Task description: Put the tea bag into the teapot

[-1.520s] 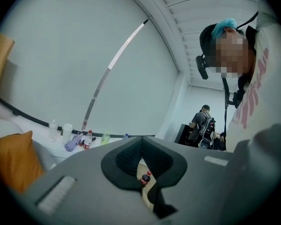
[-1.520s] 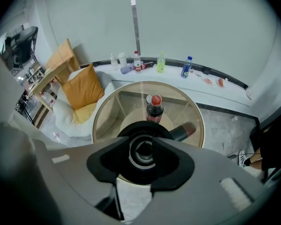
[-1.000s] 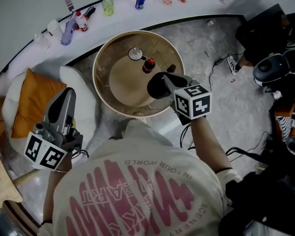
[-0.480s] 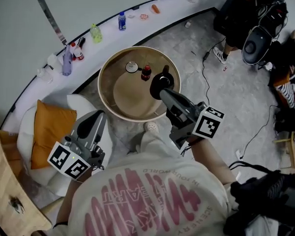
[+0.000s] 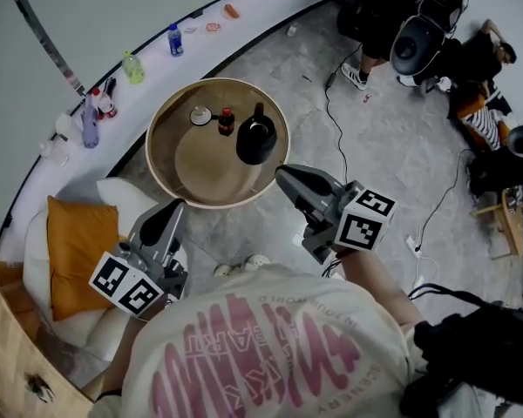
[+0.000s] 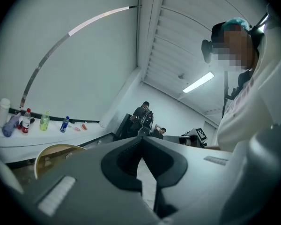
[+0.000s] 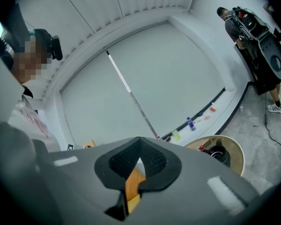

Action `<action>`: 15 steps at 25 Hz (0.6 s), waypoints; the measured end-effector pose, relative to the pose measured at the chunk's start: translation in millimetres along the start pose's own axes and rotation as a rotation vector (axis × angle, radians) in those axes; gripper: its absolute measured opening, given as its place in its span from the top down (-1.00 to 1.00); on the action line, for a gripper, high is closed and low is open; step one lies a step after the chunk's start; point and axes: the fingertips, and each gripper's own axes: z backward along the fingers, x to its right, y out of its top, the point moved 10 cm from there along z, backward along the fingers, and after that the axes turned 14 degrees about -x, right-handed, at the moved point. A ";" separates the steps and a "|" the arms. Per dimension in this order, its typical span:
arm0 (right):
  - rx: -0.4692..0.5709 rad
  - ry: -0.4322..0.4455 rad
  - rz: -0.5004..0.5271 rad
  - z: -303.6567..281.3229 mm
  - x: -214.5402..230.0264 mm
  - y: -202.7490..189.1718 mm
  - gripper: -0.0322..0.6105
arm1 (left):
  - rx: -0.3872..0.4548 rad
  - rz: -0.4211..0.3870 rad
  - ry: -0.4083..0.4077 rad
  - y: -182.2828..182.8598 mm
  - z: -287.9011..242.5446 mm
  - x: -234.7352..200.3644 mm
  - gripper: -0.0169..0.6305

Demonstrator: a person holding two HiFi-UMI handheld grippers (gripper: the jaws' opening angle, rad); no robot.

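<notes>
Pulled back since a second ago: right gripper (image 5: 283, 175), then over the teapot (image 5: 255, 140), now off the round table (image 5: 200, 165), just outside its near rim and pointing toward it. Jaws closed, pressed together at the front, nothing held between them; only something orange seen through the slit lower down. Left gripper (image 5: 176, 205) shifted as well, now just beside the near-left rim of the table. Jaws closed there too, empty. Teapot black, upright on the table near its right edge, apart from both grippers. Just left of it a red-capped bottle (image 5: 227, 120), then a small round white piece (image 5: 200, 116). Tea bag not to be made out in any view. Orange cushion (image 5: 74, 251) lying on the white seat (image 5: 113, 190) at the left.
</notes>
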 end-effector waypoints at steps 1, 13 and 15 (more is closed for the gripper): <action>0.003 0.005 -0.005 2.6 0.2 0.5 0.89 | -0.002 -0.003 -0.005 0.0 -2.9 3.0 0.91; -0.019 0.061 -0.048 12.3 24.9 5.2 0.89 | -0.014 0.002 0.033 4.5 -19.3 20.4 0.91; -0.025 0.063 -0.043 11.3 27.7 5.9 0.89 | -0.020 0.004 0.047 3.5 -18.7 21.0 0.91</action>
